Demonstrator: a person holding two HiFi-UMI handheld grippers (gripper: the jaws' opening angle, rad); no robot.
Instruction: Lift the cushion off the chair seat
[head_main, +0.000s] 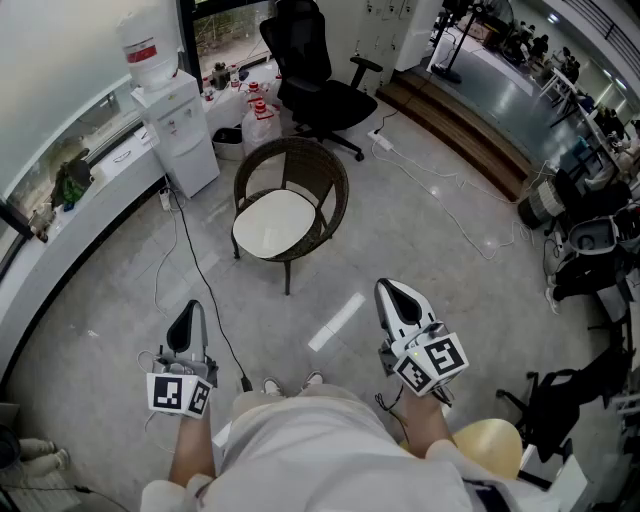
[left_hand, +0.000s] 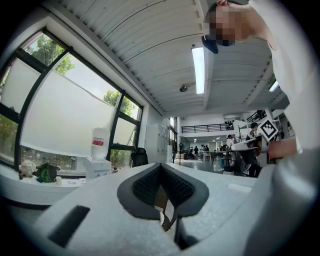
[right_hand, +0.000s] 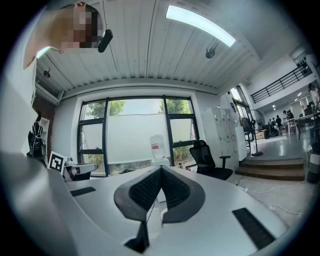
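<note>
White cushion (head_main: 273, 226) sits well ahead, left gripper (head_main: 189, 310) slightly closer than right gripper (head_main: 390, 293); both jaws pressed together, empty.

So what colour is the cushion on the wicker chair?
Cream-white, plain cushion; it shows best in the head view.

Daylight from the tall glass windows (right_hand: 132, 135) and a long white ceiling lamp (left_hand: 198, 70) make the room bright. The shiny grey floor (head_main: 120, 330) shows a white glare streak. Both gripper views bend and go dark at the edges.
</note>
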